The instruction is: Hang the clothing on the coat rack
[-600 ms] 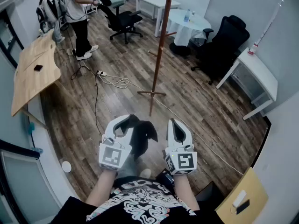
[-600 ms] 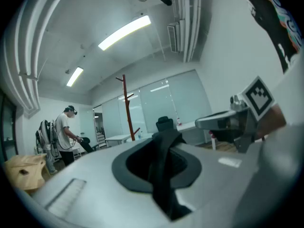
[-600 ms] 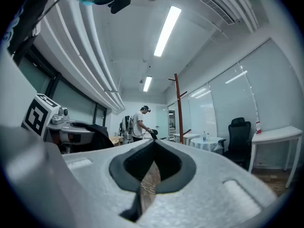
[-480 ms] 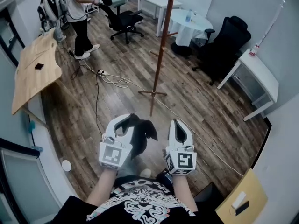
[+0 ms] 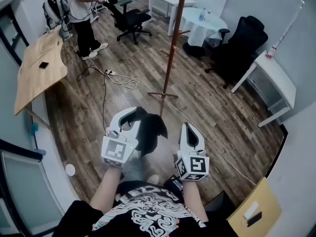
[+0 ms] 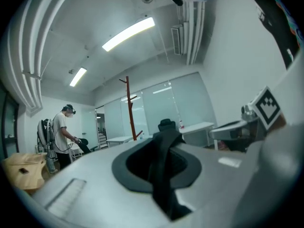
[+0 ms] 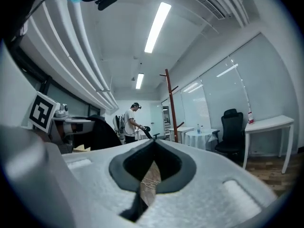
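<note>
A wood floor (image 5: 217,107) runs through an office, with the rack (image 5: 169,53) standing mid-room and a person (image 5: 79,9) at the far side. The left gripper (image 5: 129,118) has its jaws pinched on a black garment (image 5: 150,131), which hangs beside it, well apart from the rack. The right gripper (image 5: 187,132), alongside, has its jaws pressed together with nothing between them.

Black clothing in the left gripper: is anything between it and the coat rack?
Nothing upright. The black clothing, pinched in the left gripper, faces open wood floor up to the coat rack. Only a white cable lies flat on that floor by the rack's base.
</note>
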The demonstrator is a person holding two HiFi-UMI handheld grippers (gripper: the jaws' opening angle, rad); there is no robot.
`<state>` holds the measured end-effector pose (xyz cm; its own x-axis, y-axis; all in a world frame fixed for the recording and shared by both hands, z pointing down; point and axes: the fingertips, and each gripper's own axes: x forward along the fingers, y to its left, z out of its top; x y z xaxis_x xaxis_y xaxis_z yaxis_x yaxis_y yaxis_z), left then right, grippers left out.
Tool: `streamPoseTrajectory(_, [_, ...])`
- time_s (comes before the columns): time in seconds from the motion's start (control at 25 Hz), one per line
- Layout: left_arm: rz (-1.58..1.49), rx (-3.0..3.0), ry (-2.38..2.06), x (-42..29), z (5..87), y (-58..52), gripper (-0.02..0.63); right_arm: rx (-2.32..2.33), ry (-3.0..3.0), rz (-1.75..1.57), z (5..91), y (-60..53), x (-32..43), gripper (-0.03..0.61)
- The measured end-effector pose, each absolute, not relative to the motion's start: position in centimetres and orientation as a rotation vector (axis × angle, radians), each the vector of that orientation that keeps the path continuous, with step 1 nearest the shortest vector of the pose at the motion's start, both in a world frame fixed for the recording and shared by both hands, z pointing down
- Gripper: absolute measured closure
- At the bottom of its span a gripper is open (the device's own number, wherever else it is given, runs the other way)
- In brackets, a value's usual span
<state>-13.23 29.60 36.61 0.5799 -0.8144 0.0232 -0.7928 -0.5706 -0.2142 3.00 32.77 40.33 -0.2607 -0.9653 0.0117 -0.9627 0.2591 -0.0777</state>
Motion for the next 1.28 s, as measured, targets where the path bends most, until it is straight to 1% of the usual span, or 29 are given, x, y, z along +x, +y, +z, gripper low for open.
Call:
streamPoseTrajectory(0.36, [-0.183,-2.638,1.320,-11.1,36.1,29.3,0.598,-1.919,2.449,-0.107,40.2,33.9,4.9,0.579])
streamPoseTrajectory(0.72, [-0.163,-2.691,1.336,-10.7,37.7,27.2,0.598,-1.949,2.455,-0.113,41.3,32.2,5.6,0.580])
streamPoseTrajectory(1.04, [-0.165,-2.741,1.301,-9.0,39.0,22.5,0.598,-1.968,2.455,-0.129,42.3,27.7,6.6,0.580])
streamPoseTrajectory(1.28, [-0.169,-2.756,1.269,-7.9,39.6,16.9,0.598,-1.967,2.440,-0.155,43.1,21.8,7.4,0.580])
